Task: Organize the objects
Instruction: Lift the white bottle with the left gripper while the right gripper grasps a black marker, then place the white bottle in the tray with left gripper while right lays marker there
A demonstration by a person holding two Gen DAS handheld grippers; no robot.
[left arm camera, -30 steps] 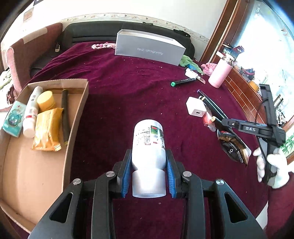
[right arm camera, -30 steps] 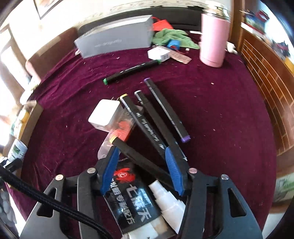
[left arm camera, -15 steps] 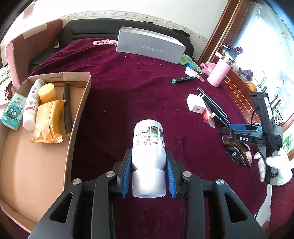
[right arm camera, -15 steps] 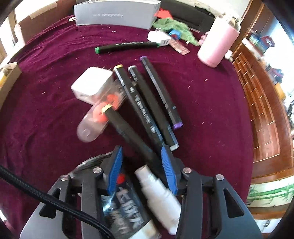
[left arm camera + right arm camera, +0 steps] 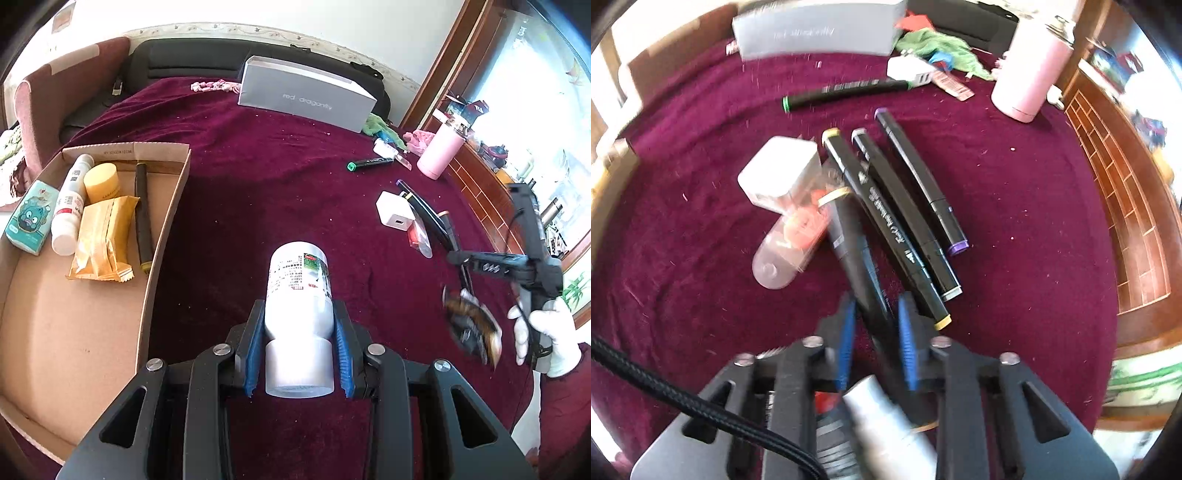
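My left gripper [image 5: 298, 308] is shut on a white bottle [image 5: 299, 280] with a printed label, held above the maroon cloth just right of the cardboard box [image 5: 168, 218]. In the right wrist view my right gripper [image 5: 875, 332] is shut on a black marker [image 5: 849, 240] with a tan ring at its far end; its blue pads press the barrel on both sides. Three more black markers [image 5: 890, 221] lie side by side just right of it. From the left wrist view the right gripper [image 5: 456, 256] sits at the far right, held by a white-gloved hand [image 5: 554, 332].
The box holds a teal pack [image 5: 27, 218], a slim white bottle [image 5: 68, 206], a yellow jar [image 5: 101, 182], a yellow packet [image 5: 101, 236] and a dark marker. A white charger [image 5: 779, 173], clear case [image 5: 786, 247], green-capped marker [image 5: 846, 92], pink tumbler [image 5: 1030, 74], grey carton [image 5: 820, 33], white spray bottle [image 5: 886, 417] and black packet [image 5: 472, 325] lie around.
The right gripper's jaws have closed from wide apart onto the tan-ringed black marker, and its view has tilted. The left gripper and its bottle have stayed put.
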